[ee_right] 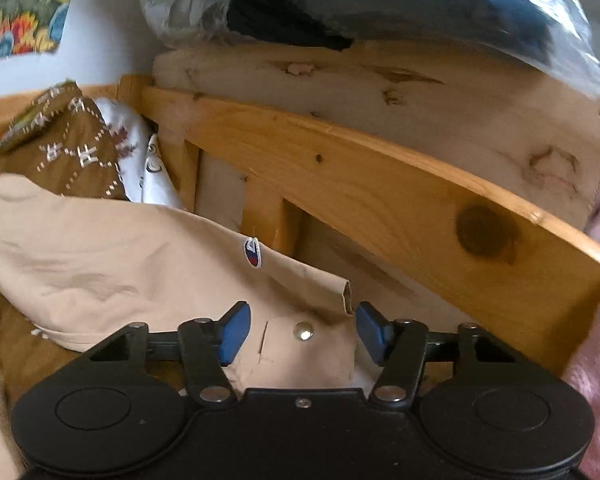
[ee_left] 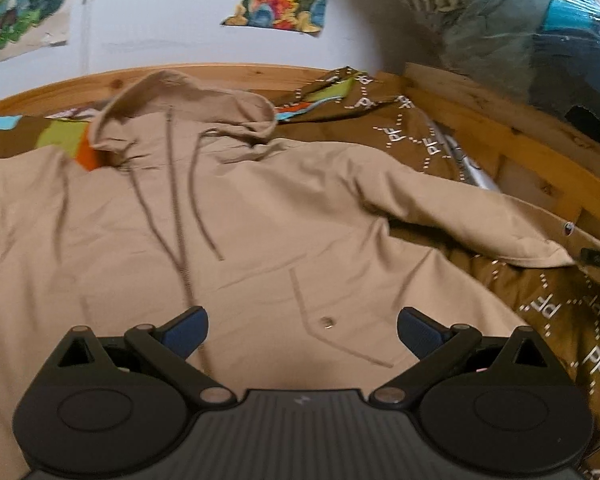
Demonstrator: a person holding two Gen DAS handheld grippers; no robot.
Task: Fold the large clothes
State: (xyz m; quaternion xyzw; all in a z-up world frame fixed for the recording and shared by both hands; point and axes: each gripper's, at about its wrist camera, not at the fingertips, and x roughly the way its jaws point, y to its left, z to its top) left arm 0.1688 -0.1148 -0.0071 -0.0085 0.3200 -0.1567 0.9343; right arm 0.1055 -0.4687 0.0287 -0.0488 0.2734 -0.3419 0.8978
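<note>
Both grippers stand wide apart and empty: the left gripper (ee_left: 302, 332) hangs over the front of the tan hooded jacket (ee_left: 236, 216), spread flat on the brown patterned bedcover (ee_left: 420, 128). The right gripper (ee_right: 303, 330) straddles the jacket's sleeve cuff (ee_right: 300, 344) beside the wooden bed rail (ee_right: 340, 184). Its left sleeve runs off frame, and blur softens the drawstrings.

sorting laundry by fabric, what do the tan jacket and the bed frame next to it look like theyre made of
Jacket: looks like a thin, matte woven cloth, maybe cotton or a nylon blend; it creases softly, with metal snaps and cord drawstrings. Bed frame: solid wood, probably pine, with visible knots and grain under a light glossy varnish.
</note>
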